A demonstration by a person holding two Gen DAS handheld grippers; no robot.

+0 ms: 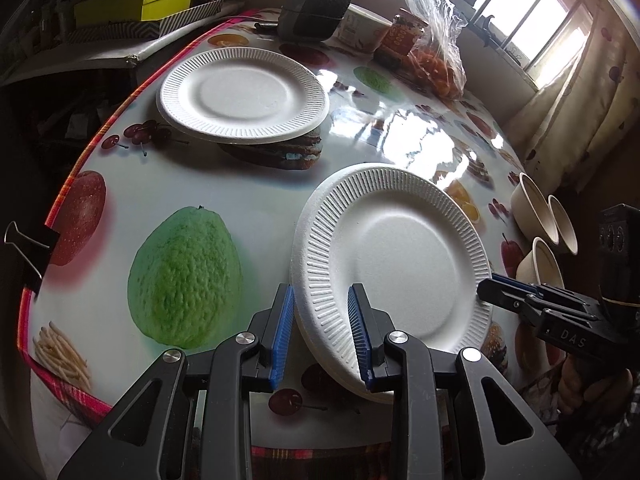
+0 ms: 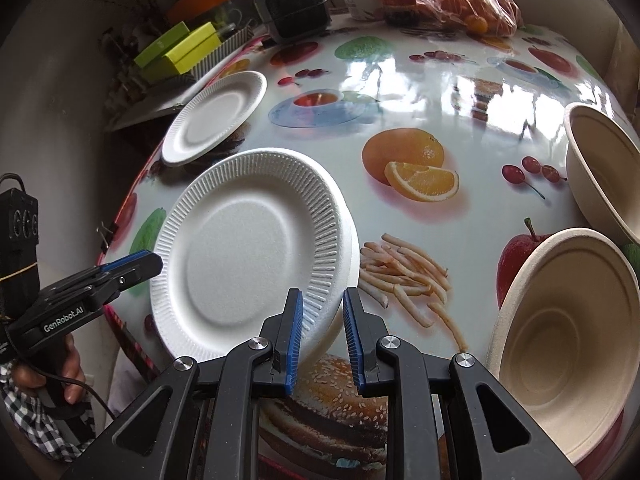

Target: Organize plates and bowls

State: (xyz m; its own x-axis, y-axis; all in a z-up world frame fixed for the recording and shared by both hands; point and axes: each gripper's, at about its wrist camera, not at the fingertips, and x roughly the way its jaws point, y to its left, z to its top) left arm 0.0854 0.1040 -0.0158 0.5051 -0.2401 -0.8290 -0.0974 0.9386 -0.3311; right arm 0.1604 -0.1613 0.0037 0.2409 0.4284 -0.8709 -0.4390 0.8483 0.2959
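Both grippers, left gripper point(image 1: 322, 332) and right gripper point(image 2: 322, 338), pinch opposite rims of the plate stack point(image 1: 396, 256), jaws narrowly parted. Stack hangs tilted at lower centre, presumably bound for the lone plate point(image 1: 244, 96) upper left.

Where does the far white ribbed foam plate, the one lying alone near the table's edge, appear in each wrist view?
Left wrist view: the far white ribbed foam plate lies upper left of centre, beside the table's striped edge.
Right wrist view: the same plate lies at left, above the nearer white ribbed foam plate.
Shared landmark: the dark boxy appliance at the table's far end.
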